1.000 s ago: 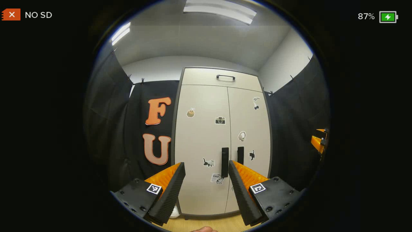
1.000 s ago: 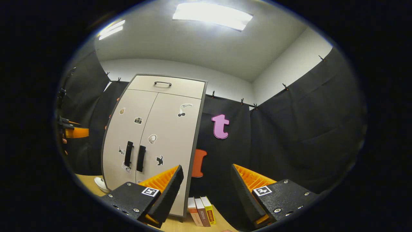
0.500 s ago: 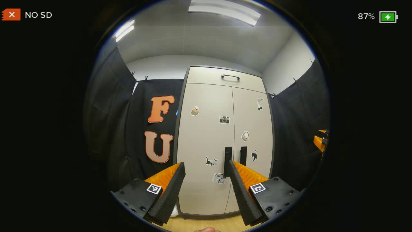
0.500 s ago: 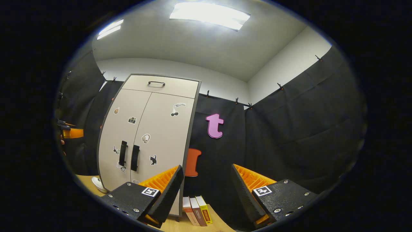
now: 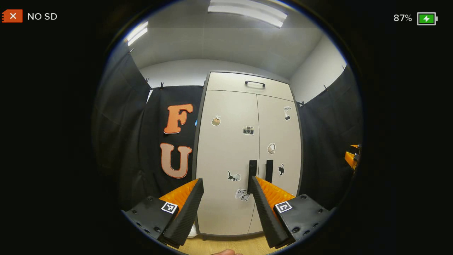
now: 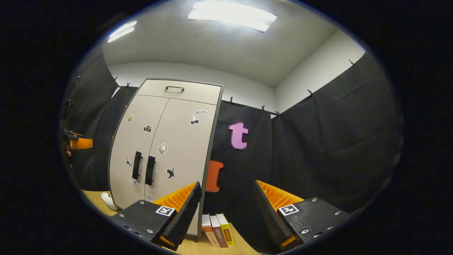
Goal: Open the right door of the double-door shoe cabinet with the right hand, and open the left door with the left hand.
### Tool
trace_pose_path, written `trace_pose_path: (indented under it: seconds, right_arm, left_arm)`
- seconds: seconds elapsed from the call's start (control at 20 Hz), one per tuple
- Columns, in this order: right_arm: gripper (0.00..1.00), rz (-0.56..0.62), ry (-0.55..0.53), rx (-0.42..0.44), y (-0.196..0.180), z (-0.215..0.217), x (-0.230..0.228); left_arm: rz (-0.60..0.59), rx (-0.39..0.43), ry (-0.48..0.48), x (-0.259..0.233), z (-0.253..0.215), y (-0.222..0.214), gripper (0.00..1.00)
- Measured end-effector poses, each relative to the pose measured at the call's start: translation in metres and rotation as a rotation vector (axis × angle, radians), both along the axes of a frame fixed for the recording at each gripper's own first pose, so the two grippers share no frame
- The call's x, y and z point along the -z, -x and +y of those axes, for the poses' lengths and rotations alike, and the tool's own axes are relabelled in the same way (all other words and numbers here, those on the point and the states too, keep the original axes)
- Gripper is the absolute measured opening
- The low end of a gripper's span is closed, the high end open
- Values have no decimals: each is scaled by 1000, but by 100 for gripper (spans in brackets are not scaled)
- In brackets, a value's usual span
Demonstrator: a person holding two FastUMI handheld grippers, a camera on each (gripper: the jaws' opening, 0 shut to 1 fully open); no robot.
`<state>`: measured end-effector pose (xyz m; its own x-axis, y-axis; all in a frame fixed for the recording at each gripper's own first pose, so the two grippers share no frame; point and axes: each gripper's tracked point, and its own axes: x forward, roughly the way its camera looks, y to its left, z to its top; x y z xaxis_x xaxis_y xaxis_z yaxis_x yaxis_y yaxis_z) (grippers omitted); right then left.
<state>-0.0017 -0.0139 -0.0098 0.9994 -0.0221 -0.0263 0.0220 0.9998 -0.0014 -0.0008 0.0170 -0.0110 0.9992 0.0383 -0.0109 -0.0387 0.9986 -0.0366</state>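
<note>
The shoe cabinet [image 5: 247,152] stands upright against the black booth wall, both doors shut, a drawer front with a small handle across its top; the right door [image 6: 180,148] and left door [image 5: 226,152] meet at a central seam, and just either side of that seam run two dark bar handles, their long axes vertical; the right handle [image 6: 150,170] lies well to the left of and beyond the right gripper [image 6: 226,209], whose jaws stand spread with nothing between them and face the wall beside the cabinet rather than the door; the left handle [image 5: 252,171] sits ahead of the left gripper [image 5: 226,209], by its right-hand finger, so that gripper looks the better lined up; its jaws are likewise apart and empty; the doors are pale and flat, dotted with small stickers; books [image 6: 217,230] stand at the cabinet's foot, on the right.
</note>
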Motion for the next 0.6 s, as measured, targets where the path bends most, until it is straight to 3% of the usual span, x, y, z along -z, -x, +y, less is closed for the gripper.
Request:
trace_pose_path:
  seconds: [0.6]
  right_arm:
    - [94,13,-52,-62,-9,20,19]
  left_arm:
    - [-10,-19,29,11,14,0,81]
